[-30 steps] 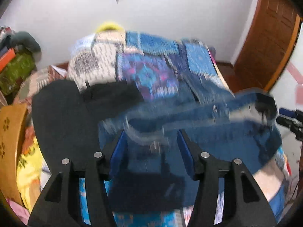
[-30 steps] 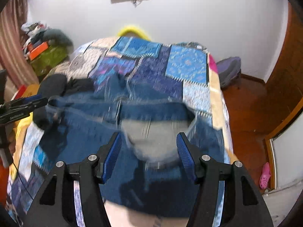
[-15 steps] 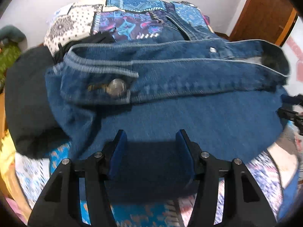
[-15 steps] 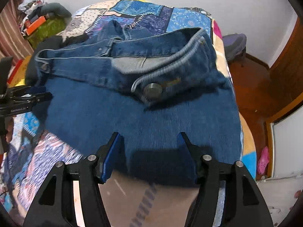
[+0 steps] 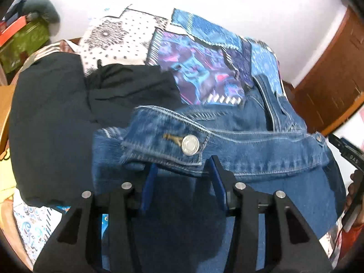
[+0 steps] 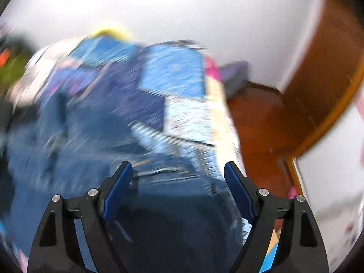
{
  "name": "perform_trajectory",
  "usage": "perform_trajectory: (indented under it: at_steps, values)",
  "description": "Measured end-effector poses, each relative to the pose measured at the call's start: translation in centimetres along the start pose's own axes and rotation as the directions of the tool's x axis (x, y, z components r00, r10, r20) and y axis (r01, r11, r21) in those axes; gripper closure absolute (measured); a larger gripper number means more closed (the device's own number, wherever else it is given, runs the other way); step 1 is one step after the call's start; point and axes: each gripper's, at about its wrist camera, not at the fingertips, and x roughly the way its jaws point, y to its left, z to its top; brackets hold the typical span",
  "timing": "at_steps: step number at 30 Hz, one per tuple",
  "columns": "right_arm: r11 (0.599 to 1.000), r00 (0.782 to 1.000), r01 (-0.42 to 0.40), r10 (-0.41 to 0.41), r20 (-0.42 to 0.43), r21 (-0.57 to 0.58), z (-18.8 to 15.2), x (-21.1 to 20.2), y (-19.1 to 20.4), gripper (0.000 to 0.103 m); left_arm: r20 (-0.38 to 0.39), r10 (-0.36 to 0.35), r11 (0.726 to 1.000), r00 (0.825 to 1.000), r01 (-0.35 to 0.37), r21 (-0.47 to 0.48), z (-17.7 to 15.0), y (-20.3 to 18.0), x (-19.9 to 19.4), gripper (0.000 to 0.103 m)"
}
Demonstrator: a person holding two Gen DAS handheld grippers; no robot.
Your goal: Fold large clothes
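Both jaws are held apart, the left gripper [image 5: 183, 167] at the jeans [image 5: 261, 157] waistband, the right gripper [image 6: 178, 171] above blurred denim.

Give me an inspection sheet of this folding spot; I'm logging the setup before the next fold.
Surface: bed under a patchwork quilt in blue, purple and white.
Job's things: blue jeans lying on the quilt, waistband with metal button facing the left wrist camera.
Clutter: black garment left of the jeans; green box beyond the bed.
Grippers: left gripper open, fingers at the waistband; right gripper open over denim, view motion-blurred.
Cables: nothing seen.
Surroundings: white wall, wooden door, wooden floor.
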Motion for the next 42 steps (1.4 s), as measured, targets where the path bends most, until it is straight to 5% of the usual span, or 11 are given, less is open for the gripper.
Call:
perform_trajectory:
  at_steps: [4,7,10,14,19,23,26,30,40,42]
  values:
    - [0.996,0.995,-0.09,0.091,-0.038,0.024,-1.4,-1.2,-1.3,0.024,0.007,0.035,0.999,0.999,-0.035,0.019,-0.4,-0.7,-0.8,0.055]
    - [0.992,0.994,-0.108,0.106,-0.034,-0.067,-2.8,-3.4,-0.3,0.022,0.083,0.106,0.991,0.991,-0.112,0.077,-1.0,-1.7,-3.1,0.051]
    - [0.98,0.99,-0.138,0.135,-0.031,-0.144,-4.1,-5.2,1.2,0.022,0.122,0.095,0.988,0.988,-0.109,0.114,-2.0,-2.6,-4.8,0.042]
    - [0.952,0.977,-0.213,0.203,-0.071,-0.219,-6.1,-6.6,3.1,0.022,0.078,0.063,0.976,0.995,-0.078,0.205,-4.3,-4.3,-5.2,0.041]
    - [0.92,0.972,-0.219,0.178,-0.152,-0.324,-8.8,-5.6,5.7,0.022,0.002,0.08,0.958,0.997,-0.078,0.275,-7.5,-5.4,-3.7,0.041]
    - [0.899,0.985,-0.157,0.112,-0.133,-0.409,-11.0,-5.7,7.0,0.022,-0.079,0.078,0.974,0.994,-0.059,0.22,-9.3,-4.2,-2.1,0.04]
    - [0.905,0.978,-0.19,0.139,-0.156,-0.381,-11.3,-6.3,6.7,0.022,-0.061,0.043,0.991,0.997,-0.035,0.13,-10.2,-2.5,-2.6,0.033]
    - [0.917,0.972,-0.211,0.158,-0.176,-0.339,-11.4,-6.8,6.8,0.022,-0.047,0.088,0.993,0.995,-0.084,0.08,-10.8,-1.1,-3.8,0.033]
    - [0.908,0.984,-0.176,0.146,-0.105,-0.379,-11.4,-8.6,8.2,0.022,-0.054,0.104,0.99,0.993,-0.109,-0.088,-12.7,3.8,-5.6,0.03]
    - [0.908,0.984,-0.173,0.148,-0.095,-0.382,-11.2,-8.7,8.4,0.022,-0.058,0.057,0.987,0.997,-0.065,-0.145,-13.0,4.7,-5.7,0.03]
